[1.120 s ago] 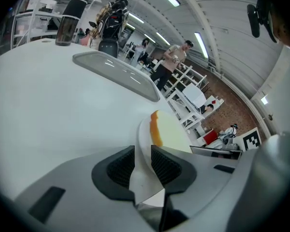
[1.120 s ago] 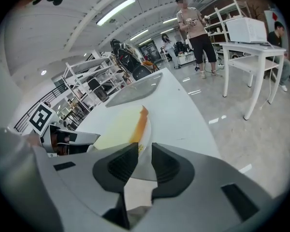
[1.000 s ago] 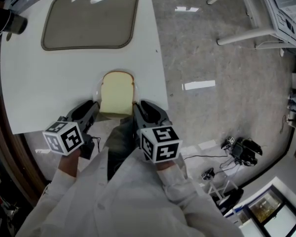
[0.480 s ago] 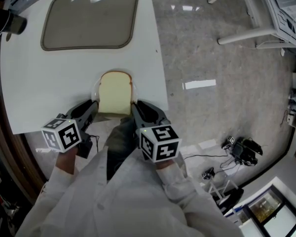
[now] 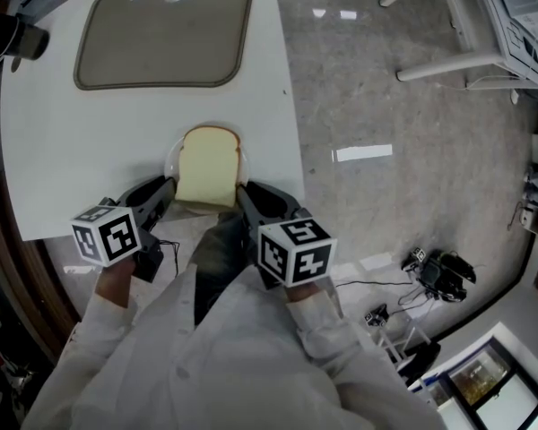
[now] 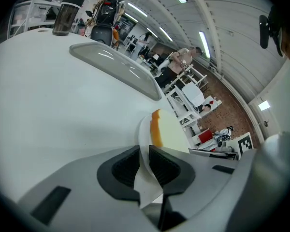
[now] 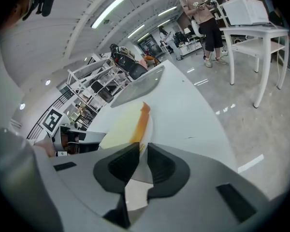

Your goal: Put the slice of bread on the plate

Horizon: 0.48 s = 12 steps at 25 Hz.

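On the near part of the big white table (image 5: 90,150), the thin round white plate (image 5: 171,161) is holding the pale square slice of bread (image 5: 206,164). The left gripper (image 5: 164,187) and the right gripper (image 5: 245,192) are each pinching the plate's near rim, with the bread lying just beyond, between them.

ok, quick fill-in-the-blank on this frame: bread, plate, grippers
1. The bread lies on the ___.
2. The left gripper is shut on the plate's ___.
3. The right gripper is ___ on the same plate.
4. Farther along the table sits a grey ___.

Missing words: plate; rim; shut; tray
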Motion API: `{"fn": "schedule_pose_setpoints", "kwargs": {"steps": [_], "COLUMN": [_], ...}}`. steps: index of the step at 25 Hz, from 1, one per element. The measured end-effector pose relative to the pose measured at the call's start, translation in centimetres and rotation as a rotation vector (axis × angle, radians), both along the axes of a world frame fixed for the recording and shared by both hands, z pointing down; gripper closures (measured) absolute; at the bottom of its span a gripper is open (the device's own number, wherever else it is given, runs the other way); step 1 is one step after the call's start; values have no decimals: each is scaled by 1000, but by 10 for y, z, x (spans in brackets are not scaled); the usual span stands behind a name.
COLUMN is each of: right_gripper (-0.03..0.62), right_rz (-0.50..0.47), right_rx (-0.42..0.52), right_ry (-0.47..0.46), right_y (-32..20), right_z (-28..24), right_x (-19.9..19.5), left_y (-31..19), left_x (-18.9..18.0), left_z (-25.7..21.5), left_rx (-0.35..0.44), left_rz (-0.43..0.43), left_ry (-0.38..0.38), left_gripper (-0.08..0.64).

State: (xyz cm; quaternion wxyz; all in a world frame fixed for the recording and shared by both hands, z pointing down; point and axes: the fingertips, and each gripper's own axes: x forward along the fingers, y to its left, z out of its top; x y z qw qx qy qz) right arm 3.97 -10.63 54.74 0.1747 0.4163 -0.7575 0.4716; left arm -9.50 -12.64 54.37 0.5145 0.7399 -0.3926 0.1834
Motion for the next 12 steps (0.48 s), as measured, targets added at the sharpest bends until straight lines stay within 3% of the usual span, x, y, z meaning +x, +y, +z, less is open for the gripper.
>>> {"fn": "schedule_pose_setpoints", "kwargs": {"steps": [4,12], "right_gripper": [539,543], "right_rz": [13,12], "right_rx": [-43,-39], "right_ry": [-32,-7], "right_y": [1,2], "right_z": [-1,-2], "right_x": [1,7], "left_y": [1,4], "left_x": [0,5], "left_z": [0,1], "left_rx": [-15,-24], "left_rz": [3,-15], "left_ry": [18,22], "left_gripper": [494,499]}}
